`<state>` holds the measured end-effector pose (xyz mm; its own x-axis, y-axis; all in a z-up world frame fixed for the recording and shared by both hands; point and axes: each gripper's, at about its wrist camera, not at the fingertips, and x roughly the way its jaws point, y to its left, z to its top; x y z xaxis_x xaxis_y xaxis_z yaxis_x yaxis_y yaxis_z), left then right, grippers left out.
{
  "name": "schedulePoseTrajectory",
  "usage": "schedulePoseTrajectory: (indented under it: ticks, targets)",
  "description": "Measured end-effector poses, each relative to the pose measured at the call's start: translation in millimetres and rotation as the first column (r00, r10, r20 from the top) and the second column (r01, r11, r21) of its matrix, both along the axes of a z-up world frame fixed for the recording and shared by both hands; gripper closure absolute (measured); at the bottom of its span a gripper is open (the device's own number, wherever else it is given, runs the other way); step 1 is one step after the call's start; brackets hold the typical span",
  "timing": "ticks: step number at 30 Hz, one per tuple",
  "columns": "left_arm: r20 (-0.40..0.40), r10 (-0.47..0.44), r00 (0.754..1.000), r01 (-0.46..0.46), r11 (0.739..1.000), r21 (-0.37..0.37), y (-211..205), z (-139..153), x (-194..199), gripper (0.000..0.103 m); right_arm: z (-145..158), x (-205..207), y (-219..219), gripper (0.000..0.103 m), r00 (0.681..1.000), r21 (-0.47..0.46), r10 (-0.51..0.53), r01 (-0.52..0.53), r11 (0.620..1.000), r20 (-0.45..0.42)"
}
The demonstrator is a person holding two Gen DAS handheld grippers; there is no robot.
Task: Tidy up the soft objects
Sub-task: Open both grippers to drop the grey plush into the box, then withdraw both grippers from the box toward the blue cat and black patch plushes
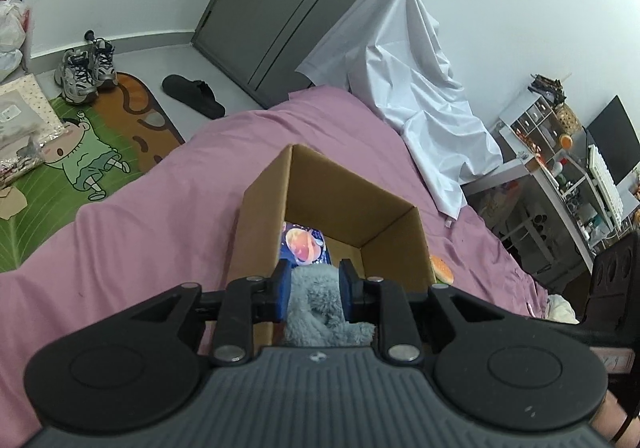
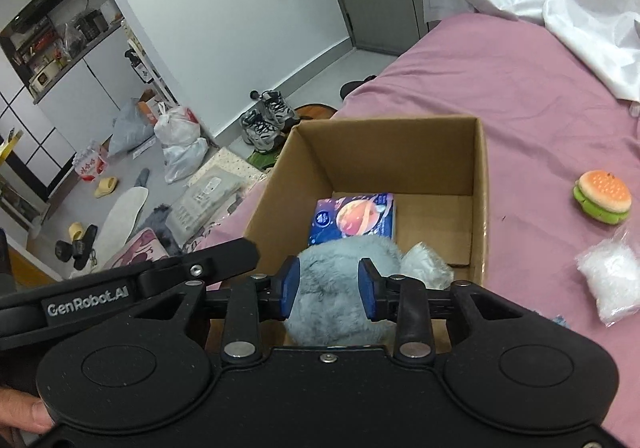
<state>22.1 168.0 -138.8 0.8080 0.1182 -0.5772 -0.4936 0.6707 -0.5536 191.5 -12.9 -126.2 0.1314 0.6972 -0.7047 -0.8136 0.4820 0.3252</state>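
Left wrist view
- left tongs (image 1: 315, 290): clenched on the grey plush toy (image 1: 320, 308), which is held right at the near edge of the cardboard box (image 1: 340, 191) on the pink bed (image 1: 160, 207).
- box contents: a blue tissue pack (image 1: 304, 244) is seen on the floor of it.

Right wrist view
- right tongs (image 2: 329, 288): also clamped on the plush toy (image 2: 336, 288), its bulk hanging over the box (image 2: 400, 151) opening, just in front of the tissue pack (image 2: 354, 217).
- still outside: burger squishy (image 2: 603, 201) and a clear bag of white stuff (image 2: 610, 282), both left on the bed (image 2: 520, 87).

Step in hand: plush is being dropped into the box, probably.
Next move: both tongs to be lowered a bit, then released so the toy settles beside the pack.
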Motion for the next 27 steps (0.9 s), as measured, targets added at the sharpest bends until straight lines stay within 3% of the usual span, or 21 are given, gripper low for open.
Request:
schedulePoseTrajectory:
  ticks: [5,10,12,19,27]
  targets:
    - [0.01,0.013,1.0,-0.013,1.0,0.001,-3,5,-8,0.069,13,3,-16,0.052,1.0,0.009,-0.024,0.024,1.0,0.004]
    - [0.037,0.016,0.999,-0.017,0.999,0.041,-11,12,-12,0.039,27,11,-37,0.028,0.998,0.047,-0.048,0.05,0.998,-0.039]
    - [0.036,0.009,0.999,-0.011,0.997,0.076,-16,15,-12,0.032,32,12,-48,0.024,0.998,0.049,-0.064,0.065,0.997,-0.021]
    - [0.075,-0.071,0.995,0.057,0.983,0.176,-38,31,-7,0.02,35,14,-83,0.019,0.989,0.045,-0.145,0.144,0.989,0.023]
    - [0.083,-0.172,0.981,0.148,0.959,0.24,-61,41,5,0.019,31,17,-123,0.014,0.97,0.028,-0.238,0.237,0.971,0.057]
